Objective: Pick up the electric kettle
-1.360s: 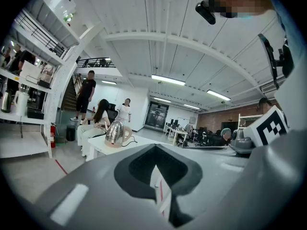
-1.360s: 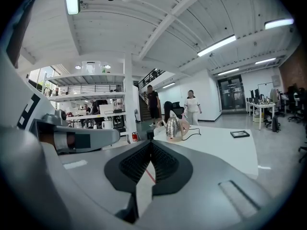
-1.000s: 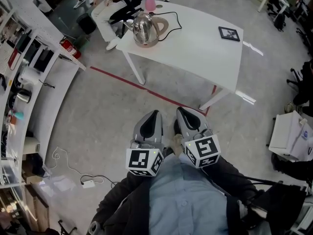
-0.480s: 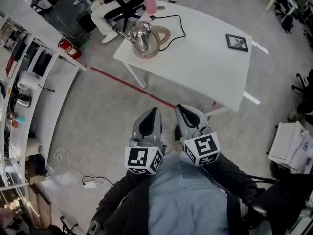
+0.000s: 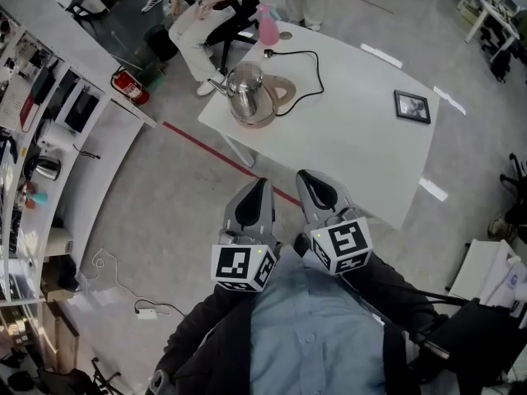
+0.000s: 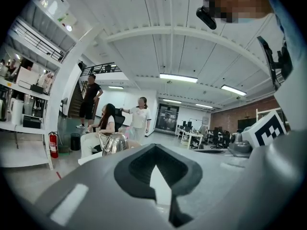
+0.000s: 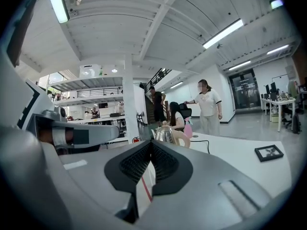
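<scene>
What the kettle looks like: shiny steel kettle (image 5: 245,90), round belly narrowing toward the top, small lid with a knob, and a big tan loop handle (image 5: 282,91) on one side. You can see reflections on the metal.
Which way it points: the spout (image 5: 216,87) aims left in the head view, out past the table edge toward the seated person (image 5: 202,15); the handle sits on the opposite side, to the right.
Long axis: straight up and down, standing upright and not tipped. The spout-to-handle line runs roughly left to right across the head view.
Where it is: on the white table (image 5: 354,146), near its far left corner, well apart from both grippers.
Stuff around it: a black cord (image 5: 311,76) loops over the tabletop just right of the handle, a pink bottle (image 5: 268,26) stands further back by the far edge, and a small dark frame (image 5: 412,106) lies flat way over on the right end.
Left gripper (image 5: 263,186): held low in front of the body over the floor, jaws closed together, nothing in them.
Right gripper (image 5: 301,176): right beside the left one, at the table's near edge, jaws pressed together too and empty. In its own view the kettle shows just above the jaw tips, far off.
Floor: a red line (image 5: 206,145) runs under the table's near side.
</scene>
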The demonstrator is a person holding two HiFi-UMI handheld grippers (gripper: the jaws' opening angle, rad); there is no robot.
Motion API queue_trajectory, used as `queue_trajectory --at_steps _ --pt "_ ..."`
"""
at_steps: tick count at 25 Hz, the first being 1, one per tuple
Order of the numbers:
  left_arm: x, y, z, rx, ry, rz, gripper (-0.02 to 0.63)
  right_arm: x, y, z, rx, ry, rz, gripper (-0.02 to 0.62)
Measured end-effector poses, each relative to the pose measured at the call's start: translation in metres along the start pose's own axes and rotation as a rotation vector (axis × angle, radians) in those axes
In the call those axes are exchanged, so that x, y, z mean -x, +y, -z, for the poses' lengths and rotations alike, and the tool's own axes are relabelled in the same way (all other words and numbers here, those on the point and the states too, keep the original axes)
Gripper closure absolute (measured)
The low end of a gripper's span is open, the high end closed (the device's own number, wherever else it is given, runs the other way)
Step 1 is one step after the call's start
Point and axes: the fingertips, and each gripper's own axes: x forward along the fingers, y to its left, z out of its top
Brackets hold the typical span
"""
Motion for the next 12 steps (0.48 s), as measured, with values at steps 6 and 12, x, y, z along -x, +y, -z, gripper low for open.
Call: queue_trajectory --at_steps 6,12 --pt "-0.018 0.014 -0.004 0.003 -0.005 -0.043 0.604 -0.023 -0.011 -0.006 0.006 0.004 -0.037 0.569" --pt "-0.028 0.028 -0.001 0.014 0.012 -0.070 0.604 -0.042 -0.016 -0.004 -0.003 0.025 -0.050 0.571"
